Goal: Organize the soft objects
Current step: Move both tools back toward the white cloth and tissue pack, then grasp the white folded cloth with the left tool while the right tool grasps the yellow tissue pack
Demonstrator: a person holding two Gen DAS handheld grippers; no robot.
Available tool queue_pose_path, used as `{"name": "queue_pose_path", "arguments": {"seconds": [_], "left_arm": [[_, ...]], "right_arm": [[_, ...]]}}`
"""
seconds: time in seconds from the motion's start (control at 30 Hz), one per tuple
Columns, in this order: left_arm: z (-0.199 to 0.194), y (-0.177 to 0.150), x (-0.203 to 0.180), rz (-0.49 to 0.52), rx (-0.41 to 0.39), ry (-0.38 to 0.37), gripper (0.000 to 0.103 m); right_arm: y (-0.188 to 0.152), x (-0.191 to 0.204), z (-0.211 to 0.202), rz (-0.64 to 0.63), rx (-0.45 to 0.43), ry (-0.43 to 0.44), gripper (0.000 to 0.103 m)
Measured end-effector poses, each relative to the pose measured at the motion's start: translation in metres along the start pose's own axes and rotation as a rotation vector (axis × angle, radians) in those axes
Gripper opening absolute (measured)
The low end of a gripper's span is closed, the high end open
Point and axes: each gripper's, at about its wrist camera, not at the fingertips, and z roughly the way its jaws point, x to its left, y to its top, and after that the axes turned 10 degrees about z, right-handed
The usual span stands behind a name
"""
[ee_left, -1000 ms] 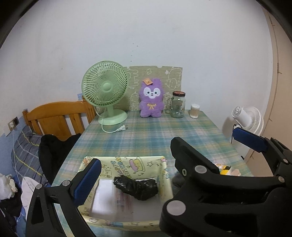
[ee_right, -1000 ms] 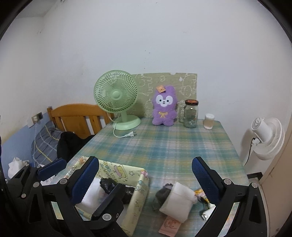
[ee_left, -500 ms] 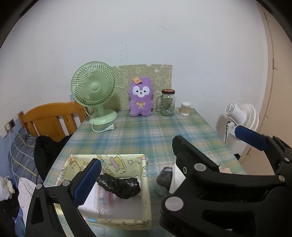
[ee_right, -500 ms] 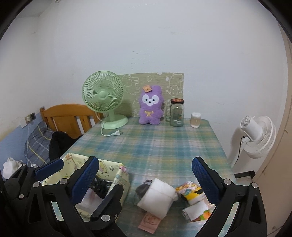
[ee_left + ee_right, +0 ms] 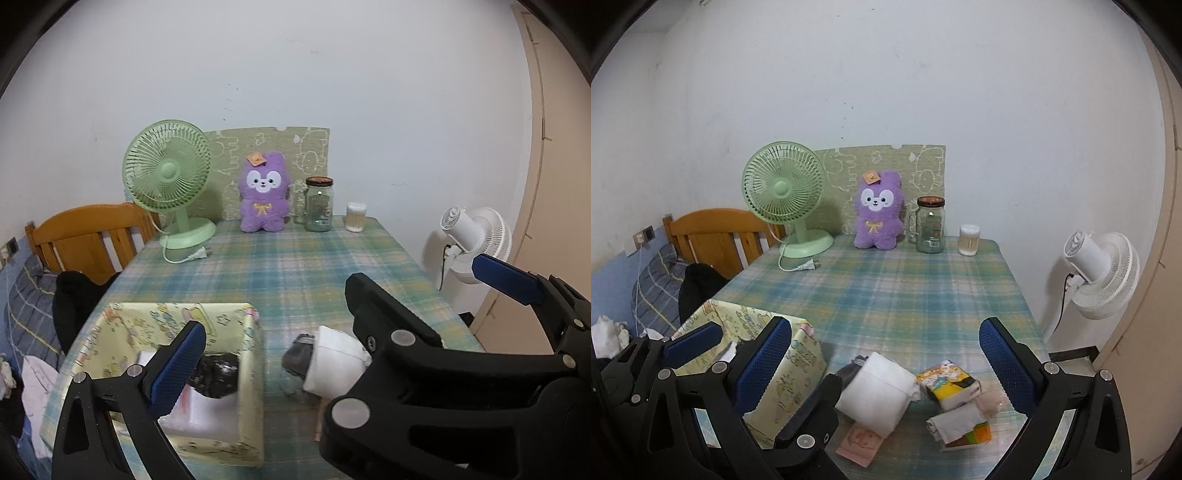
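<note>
Swinging right over the last second, your two views have left the yellow fabric box (image 5: 251,373) at the left edge and brought the loose pile forward. Your right gripper (image 5: 882,373) now hangs wide open and empty above the white roll (image 5: 877,391), with the tissue packet (image 5: 947,380) just beside it. Your left gripper (image 5: 332,325) is spread just as wide, holding nothing. Judging by this, the roll goes next.
</note>
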Motion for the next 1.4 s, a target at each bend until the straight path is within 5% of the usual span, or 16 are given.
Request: {"name": "queue_pose_path", "arguments": {"seconds": [0.97, 1.4], "left_arm": [[0.049, -0.030, -0.056, 0.038, 0.103, -0.032, 0.100], [0.078, -0.034, -0.061, 0.062, 0.156, 0.010, 0.087]], "right_arm": [[-0.043, -0.066, 0.034, 0.067, 0.080, -0.078, 0.103], [-0.054, -0.082, 0.064, 0.096, 0.155, -0.093, 0.103]]}}
